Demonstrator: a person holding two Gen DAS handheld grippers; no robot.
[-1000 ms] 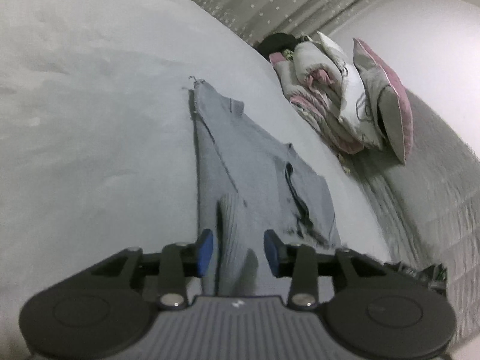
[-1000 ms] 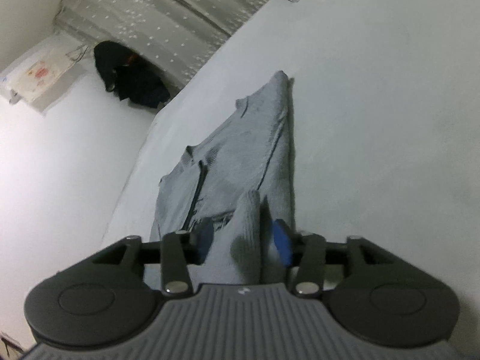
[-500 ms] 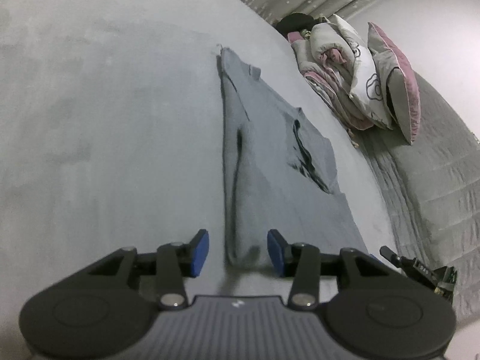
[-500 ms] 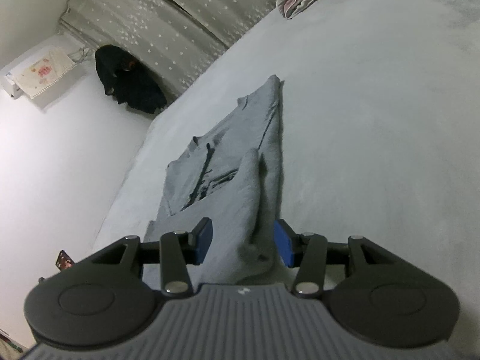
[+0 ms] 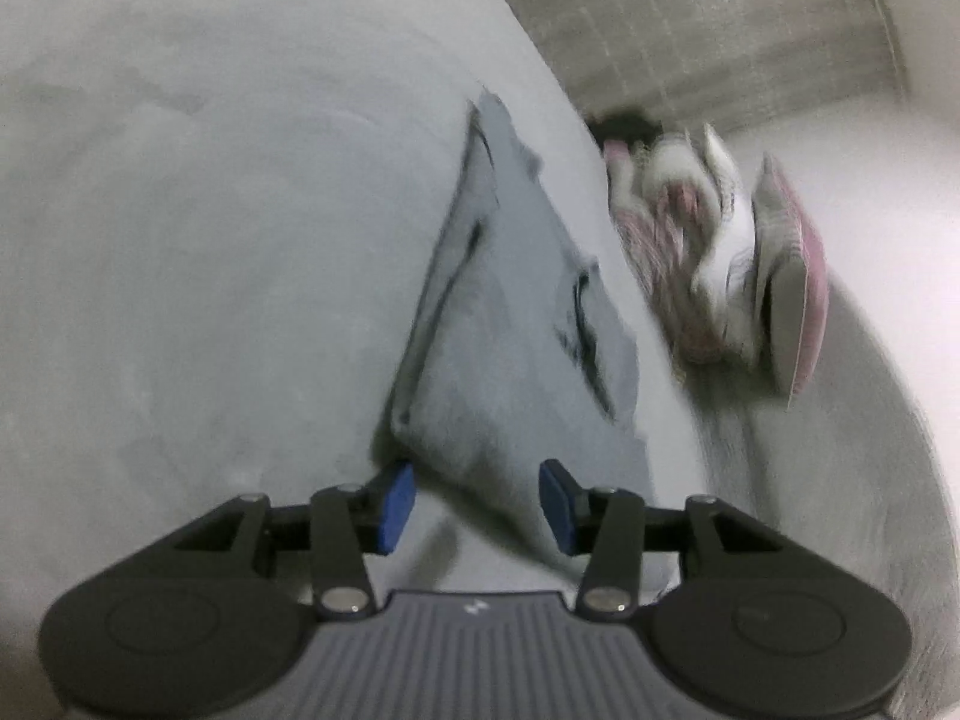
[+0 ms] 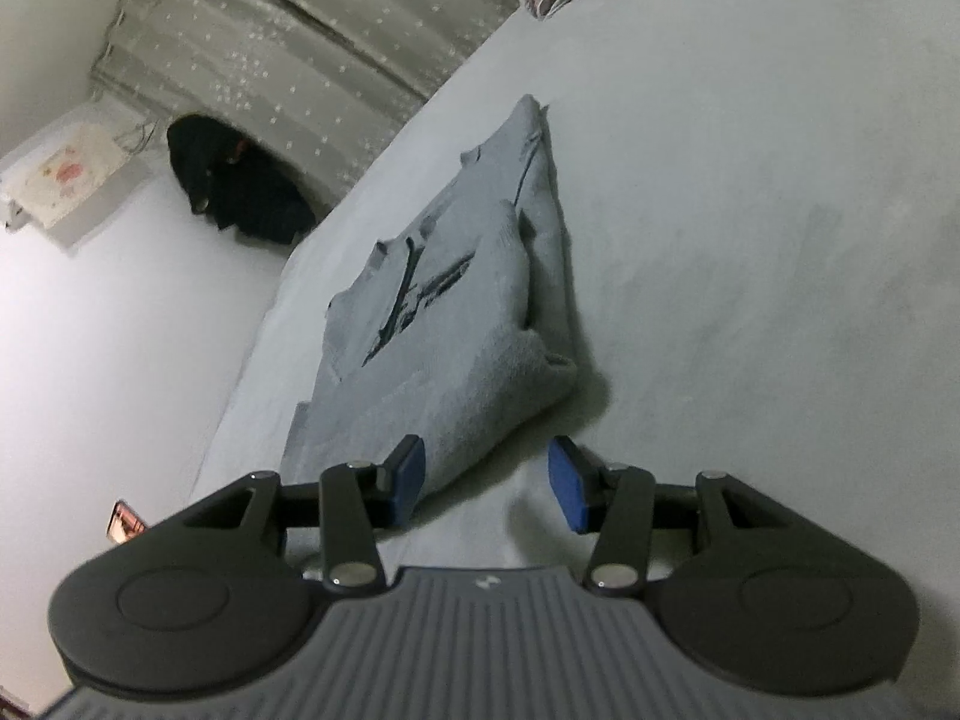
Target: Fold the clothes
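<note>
Grey garment (image 6: 456, 324), dark print, writing unreadable

A: How many garments lie on the bed (image 6: 750, 192)?

B: One, a grey top (image 6: 456, 312) (image 5: 510, 348), folded lengthwise, with one dark print on it.

A: And grippers?

B: Two. One left gripper (image 5: 477, 501) and one right gripper (image 6: 486, 480), each with two blue pads.

A: Pillows?

B: One pink-edged pillow (image 5: 792, 300) at the far right of the left wrist view, leaning against one bundle of rolled bedding (image 5: 678, 240). It is blurred, so I cannot count the pieces in the bundle.

A: Anything else?

B: One dotted curtain (image 6: 270, 54), one dark heap of cloth (image 6: 234, 186) below it, and one small box (image 6: 60, 180) on the wall at far left.
</note>
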